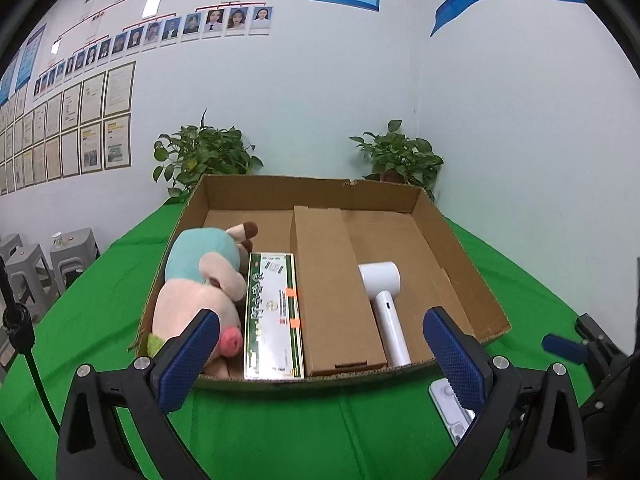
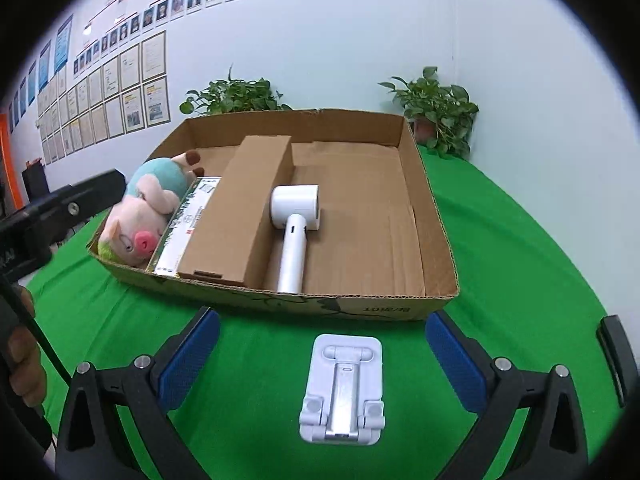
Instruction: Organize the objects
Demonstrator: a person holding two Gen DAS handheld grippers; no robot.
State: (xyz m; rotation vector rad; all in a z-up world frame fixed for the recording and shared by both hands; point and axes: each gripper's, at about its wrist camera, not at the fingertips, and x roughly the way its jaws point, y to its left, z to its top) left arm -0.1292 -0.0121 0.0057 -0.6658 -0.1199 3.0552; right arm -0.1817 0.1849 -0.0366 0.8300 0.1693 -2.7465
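Phone stand [image 2: 341, 390], white and folded flat, lies on the green worktop [image 2: 520, 280], just in front of the cardboard box [image 2: 344, 308] and not yet inside it. It looks like the last thing to put away, since the plush pig [image 2: 140, 216], the green printed box [image 2: 180, 224], the plain brown carton [image 2: 240, 208] and the white hair dryer [image 2: 294, 224] are already in the box. To do this step well, the right claw [image 2: 322, 364] should come down straight over the stand, pinch it by its two long sides, lift it clear over the box's front wall, and set it in the bare space to the right of the hair dryer. The stand is thin and flat, so the tips may need to reach right down to the cloth. The right claw is wide open with nothing in it, and the stand sits between its two blue pads [image 2: 188, 360], a bit ahead of them and not touching. The left claw [image 1: 320, 360] is wide open and empty too, pointing at the box.
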